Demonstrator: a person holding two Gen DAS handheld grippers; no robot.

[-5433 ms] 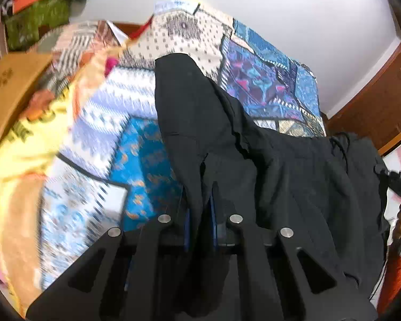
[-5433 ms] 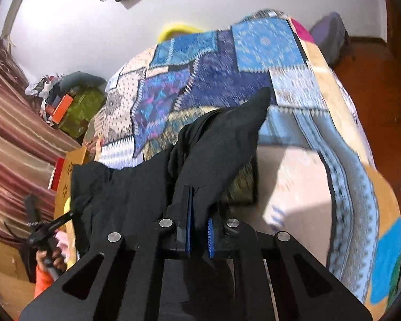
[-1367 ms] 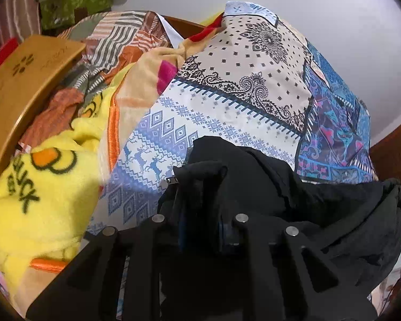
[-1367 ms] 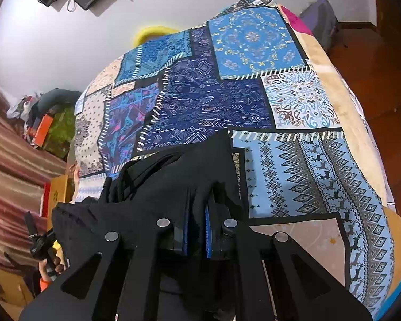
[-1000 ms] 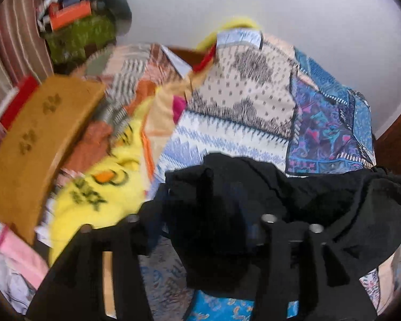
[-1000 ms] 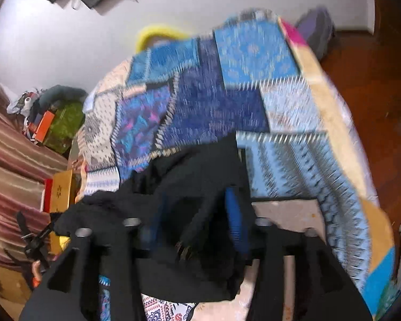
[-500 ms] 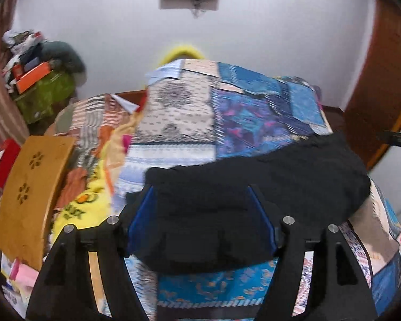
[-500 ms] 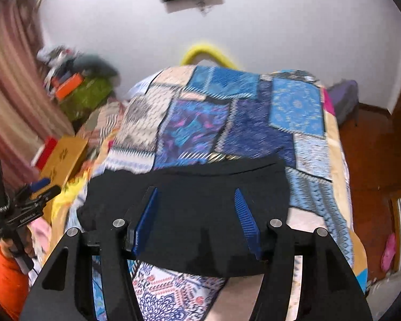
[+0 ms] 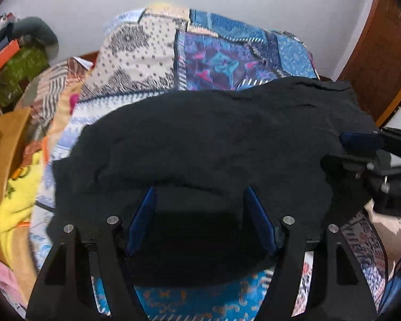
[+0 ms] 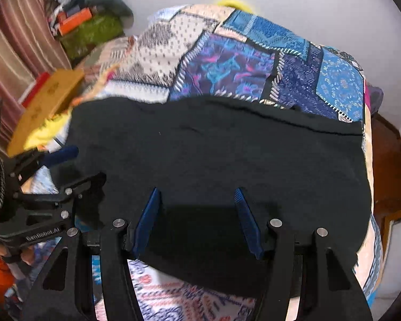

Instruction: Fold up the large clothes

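White lettering reading "GenRobot.AI" is showing on the black plastic body of the left gripper, seen from the right wrist camera. Dark printing is showing on the yellow fleece blanket but blurring past reading.

Both the left gripper and right gripper now gape apart, having released the black garment, now spread flat on the bed.
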